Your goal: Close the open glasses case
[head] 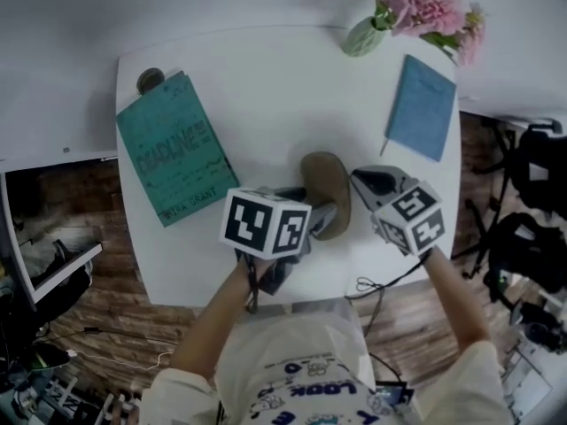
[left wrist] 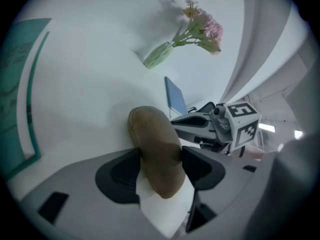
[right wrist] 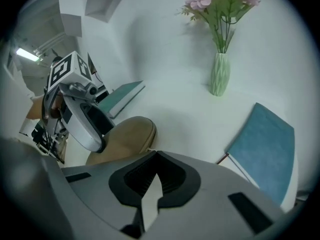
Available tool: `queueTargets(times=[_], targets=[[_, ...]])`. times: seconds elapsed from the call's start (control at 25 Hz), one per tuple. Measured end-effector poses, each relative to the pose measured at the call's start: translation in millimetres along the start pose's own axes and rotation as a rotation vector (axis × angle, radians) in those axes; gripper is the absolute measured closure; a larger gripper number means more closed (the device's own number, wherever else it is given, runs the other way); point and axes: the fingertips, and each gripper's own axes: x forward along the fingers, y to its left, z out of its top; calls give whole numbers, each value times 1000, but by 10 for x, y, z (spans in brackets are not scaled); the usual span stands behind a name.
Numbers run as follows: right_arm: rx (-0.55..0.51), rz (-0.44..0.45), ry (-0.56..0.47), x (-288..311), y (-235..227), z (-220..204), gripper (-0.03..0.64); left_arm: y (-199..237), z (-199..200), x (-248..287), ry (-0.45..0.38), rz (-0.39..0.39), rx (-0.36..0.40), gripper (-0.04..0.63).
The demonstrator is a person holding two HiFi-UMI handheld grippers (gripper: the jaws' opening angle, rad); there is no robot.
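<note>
A brown glasses case (head: 326, 193) lies near the middle of the white table (head: 266, 87), its lid down along a seam. My left gripper (head: 319, 221) comes at it from the near side. In the left gripper view the case (left wrist: 157, 149) sits between both dark pads (left wrist: 197, 166), which press its sides. My right gripper (head: 365, 181) hovers just right of the case with its tips together. The right gripper view shows its jaws shut (right wrist: 155, 176) on nothing, with the case (right wrist: 122, 139) to the left and beyond them.
A green book (head: 173, 149) lies at the left with a small round object (head: 151, 80) behind it. A blue notebook (head: 423, 106) lies at the right. A green vase of pink flowers (head: 365, 35) stands at the far edge. The near table edge is close to the person.
</note>
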Motion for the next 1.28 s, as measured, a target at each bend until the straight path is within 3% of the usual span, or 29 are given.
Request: queueTargets(times=[0.28,0.48,0.88,1.28], targets=[[-69,53,-36,-14,-167,223,617,-113,-1,29,261,-43,193,336],[-183,88,-3,51,-269,152,617,-134,19,134,286,-33,213,336],[-289,197,-5,137,-382,244,616,-216,57,254,403,-49,310,334],[-603,380,105,275,-224,404,617,-258,61,306,486,-75,381,333]])
